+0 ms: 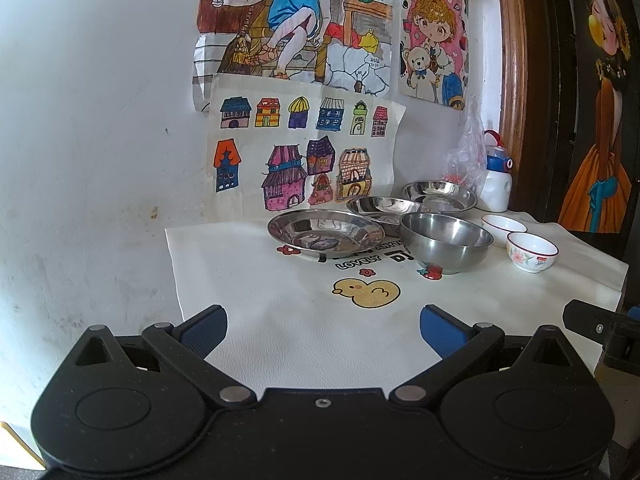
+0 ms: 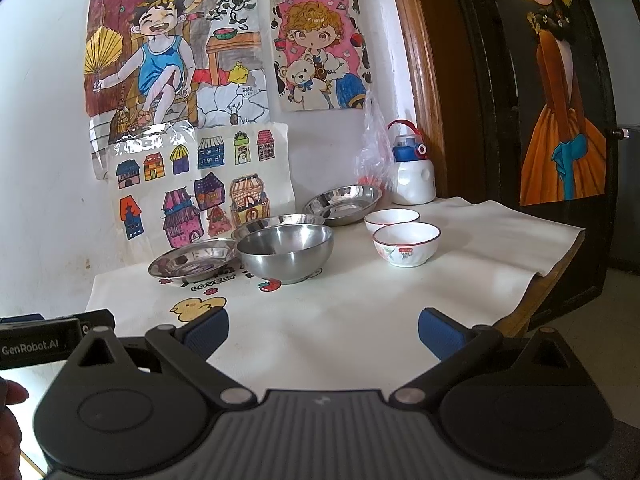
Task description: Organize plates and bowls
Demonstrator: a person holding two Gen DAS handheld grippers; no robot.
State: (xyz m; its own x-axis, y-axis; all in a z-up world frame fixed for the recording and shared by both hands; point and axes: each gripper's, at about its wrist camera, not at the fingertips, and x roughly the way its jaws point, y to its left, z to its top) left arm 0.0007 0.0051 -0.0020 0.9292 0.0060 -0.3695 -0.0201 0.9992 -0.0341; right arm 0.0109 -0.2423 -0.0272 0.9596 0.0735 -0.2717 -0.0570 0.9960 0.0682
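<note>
My bench (image 2: 500, 236) is covered by a white cloth (image 1: 320, 340) printed with a yellow duck (image 1: 366, 292), a strawberry (image 2: 270, 285) and black lettering. On the white wall (image 1: 100, 120) behind it hang three children's drawings: a laughing child with a fan (image 2: 160, 52), a row of coloured houses (image 1: 296, 152), and a curly-haired girl hugging a teddy bear (image 2: 320, 44). At the back right corner a white bottle with a blue and red cap (image 2: 412, 168) stands beside a crumpled plastic bag (image 2: 374, 152). Further right is a brown wooden door frame (image 2: 420, 60) and a painting of a woman in an orange dress (image 2: 564, 120).
</note>
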